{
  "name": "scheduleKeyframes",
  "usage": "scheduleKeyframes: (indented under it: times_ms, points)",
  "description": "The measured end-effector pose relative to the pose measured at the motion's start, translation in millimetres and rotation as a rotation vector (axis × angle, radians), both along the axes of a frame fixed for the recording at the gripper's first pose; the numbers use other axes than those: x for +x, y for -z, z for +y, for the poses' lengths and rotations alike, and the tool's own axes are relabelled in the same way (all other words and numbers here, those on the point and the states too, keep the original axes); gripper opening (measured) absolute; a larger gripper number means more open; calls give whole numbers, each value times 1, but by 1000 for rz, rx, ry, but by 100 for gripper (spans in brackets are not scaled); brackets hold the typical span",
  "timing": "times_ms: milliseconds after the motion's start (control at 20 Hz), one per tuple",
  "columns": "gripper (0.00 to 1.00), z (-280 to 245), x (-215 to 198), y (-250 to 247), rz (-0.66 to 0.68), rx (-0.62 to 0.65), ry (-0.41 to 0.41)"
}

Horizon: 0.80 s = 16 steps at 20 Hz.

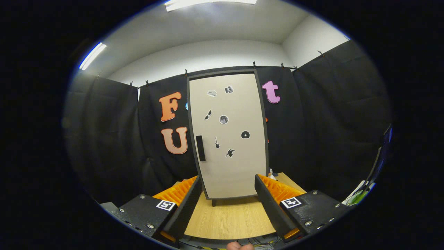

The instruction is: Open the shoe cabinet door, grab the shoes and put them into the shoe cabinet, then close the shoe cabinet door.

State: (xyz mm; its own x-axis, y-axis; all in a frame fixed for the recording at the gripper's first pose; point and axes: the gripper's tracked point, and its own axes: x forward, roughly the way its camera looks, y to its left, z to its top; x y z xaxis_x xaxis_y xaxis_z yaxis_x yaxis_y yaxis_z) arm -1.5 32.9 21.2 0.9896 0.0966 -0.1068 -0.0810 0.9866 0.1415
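The shoe cabinet (229,139) stands upright on the wooden table, straight ahead and beyond my fingers. Its pale door is closed, dotted with several small black stickers, and carries a dark vertical handle (200,148) near its left edge. My gripper (229,185) is open, its two fingers spread wide on either side of the cabinet's foot, with nothing between them. The fingers stop short of the cabinet; a strip of bare table lies between.
The wooden table (229,218) runs from under the fingers to the cabinet. A small pale object (271,174) sits on the table just right of the cabinet's base. Black cloth walls close in behind and on both sides. Cables lie below the table's near edge.
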Motion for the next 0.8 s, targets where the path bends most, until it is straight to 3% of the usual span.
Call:
scheduleKeyframes:
  times_ms: [800]
  points:
    - [95,-57,-42,2,-1,1,72]
